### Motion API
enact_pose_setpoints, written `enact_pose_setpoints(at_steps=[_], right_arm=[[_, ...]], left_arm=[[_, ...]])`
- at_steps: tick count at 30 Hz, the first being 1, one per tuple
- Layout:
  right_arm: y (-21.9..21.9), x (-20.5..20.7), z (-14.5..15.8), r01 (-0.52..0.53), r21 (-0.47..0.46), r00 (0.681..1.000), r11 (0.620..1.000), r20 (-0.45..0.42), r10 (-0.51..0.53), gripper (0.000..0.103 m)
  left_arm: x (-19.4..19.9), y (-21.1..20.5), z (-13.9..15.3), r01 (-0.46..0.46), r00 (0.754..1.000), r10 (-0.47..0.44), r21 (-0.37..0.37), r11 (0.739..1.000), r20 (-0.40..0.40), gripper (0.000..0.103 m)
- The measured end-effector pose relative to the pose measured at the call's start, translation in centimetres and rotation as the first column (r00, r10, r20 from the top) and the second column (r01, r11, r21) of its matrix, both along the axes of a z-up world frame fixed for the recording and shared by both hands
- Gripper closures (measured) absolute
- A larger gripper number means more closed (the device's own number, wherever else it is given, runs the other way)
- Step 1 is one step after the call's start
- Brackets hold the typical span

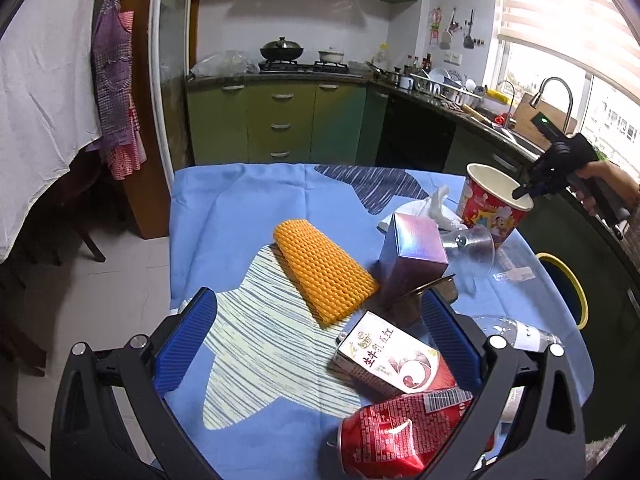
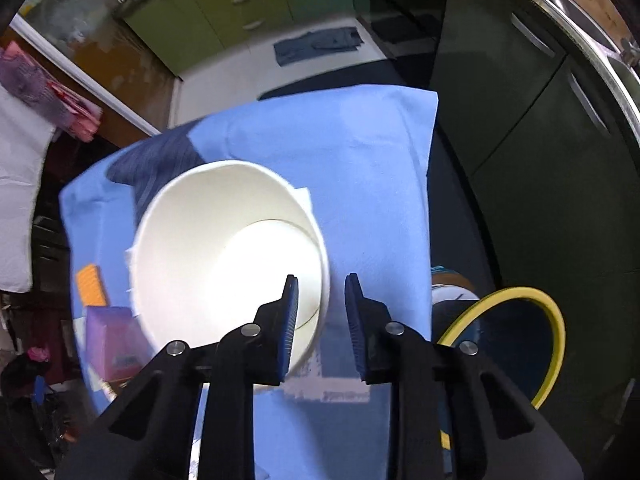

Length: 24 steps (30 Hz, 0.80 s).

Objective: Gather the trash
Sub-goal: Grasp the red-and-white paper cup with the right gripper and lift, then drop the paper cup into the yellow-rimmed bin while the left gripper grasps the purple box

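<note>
We are at the pickup step: our right gripper (image 2: 322, 312) straddles the near rim of the paper cup (image 2: 224, 264), one pad inside, one outside, jaws narrowed but not visibly pinching it. Next we must clamp the wall, then carry it right to the yellow-rimmed bin (image 2: 516, 344). Our left gripper (image 1: 316, 344) hangs wide open, empty, above a milk carton (image 1: 394, 354).

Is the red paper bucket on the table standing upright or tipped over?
Upright. The red paper bucket stands with its open mouth facing up; the right wrist view looks straight down into its bare white inside, which looks empty.
</note>
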State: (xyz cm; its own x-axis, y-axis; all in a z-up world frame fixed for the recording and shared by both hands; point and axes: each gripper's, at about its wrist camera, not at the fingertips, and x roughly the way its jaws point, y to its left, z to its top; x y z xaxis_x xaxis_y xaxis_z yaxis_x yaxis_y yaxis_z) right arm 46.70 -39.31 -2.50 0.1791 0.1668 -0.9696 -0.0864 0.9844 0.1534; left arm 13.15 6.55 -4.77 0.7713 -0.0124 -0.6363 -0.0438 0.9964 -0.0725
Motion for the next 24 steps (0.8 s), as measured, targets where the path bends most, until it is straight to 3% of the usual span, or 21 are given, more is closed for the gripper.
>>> enact_pose_setpoints(at_steps=[2, 7, 14, 20, 24], right_arm=[[0.5, 0.6, -0.8, -0.004, -0.029, 1.0, 1.0, -0.015, 0.003, 0.081], [1.7, 0.9, -1.6, -0.009, -0.084, 1.0, 0.996, -0.027, 0.006, 0.097], [0.8, -0.7, 0.7, 0.0, -0.022, 1.0, 1.0, 0.021, 0.001, 0.099], [-6.1, -5.0, 6.9, 0.069, 0.042, 0.991, 0.997, 0.113, -0.073, 0.099], [-13.1, -8.2, 7.5, 0.165, 0.031, 0.979, 0.986, 0.12, -0.168, 0.099]], left_arm=[[0.3, 0.1, -0.4, 0.005, 1.0, -0.005, 0.001, 1.0, -0.005, 0.006], [0.4, 0.7, -0.7, 0.004, 1.0, -0.004, -0.014, 1.0, -0.008, 0.006], [-0.6, 1.2, -0.1, -0.015, 1.0, 0.015, -0.013, 1.0, -0.001, 0.006], [-1.8, 0.4, 1.3, -0.004, 1.0, 0.004, -0.004, 1.0, 0.031, 0.006], [-2.1, -0.9, 1.7, 0.028, 0.999, -0.028, -0.013, 1.0, 0.037, 0.006]])
